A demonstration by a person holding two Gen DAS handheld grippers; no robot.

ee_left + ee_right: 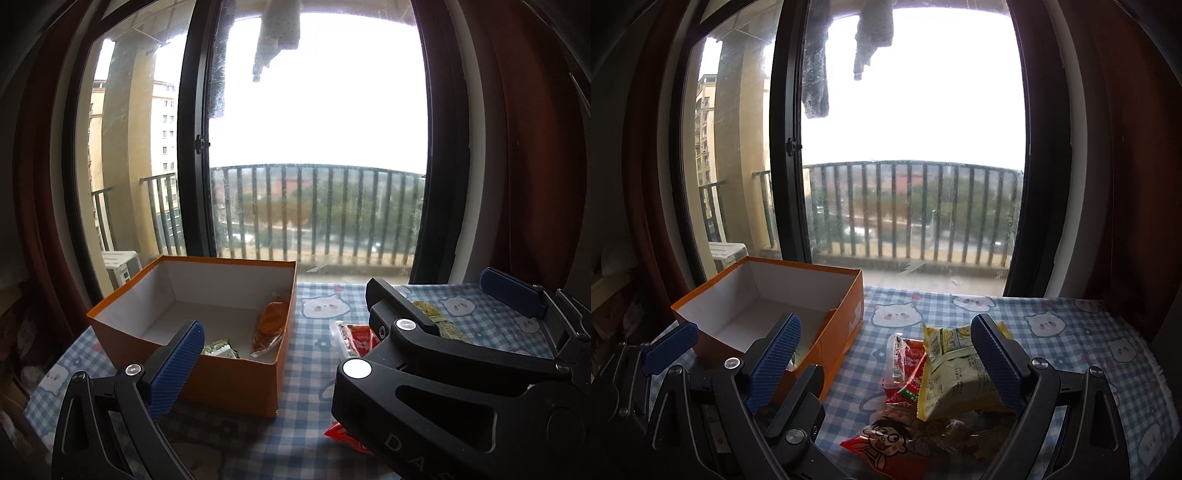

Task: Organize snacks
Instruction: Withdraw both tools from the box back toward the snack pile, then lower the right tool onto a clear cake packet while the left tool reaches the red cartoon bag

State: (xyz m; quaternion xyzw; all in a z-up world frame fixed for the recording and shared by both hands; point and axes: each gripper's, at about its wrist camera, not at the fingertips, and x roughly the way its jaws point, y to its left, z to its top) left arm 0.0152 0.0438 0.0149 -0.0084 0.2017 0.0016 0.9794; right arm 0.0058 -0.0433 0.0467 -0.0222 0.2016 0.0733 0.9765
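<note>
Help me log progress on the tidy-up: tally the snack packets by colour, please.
Orange packet, in the box: 1
Green-and-white packet, in the box: 1
Yellow packet: 1
Red packets: 2
Total: 5, leaving out the unclear transparent wrappers.

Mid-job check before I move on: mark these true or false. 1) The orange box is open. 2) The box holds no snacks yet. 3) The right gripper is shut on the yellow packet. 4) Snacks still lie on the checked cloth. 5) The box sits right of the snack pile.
1) True: the orange box has no lid on.
2) False: an orange packet and small green packets lie inside.
3) False: the right gripper is open, its fingers either side of the yellow packet.
4) True: a red packet and others lie on the checked cloth.
5) False: it sits left of the pile.
</note>
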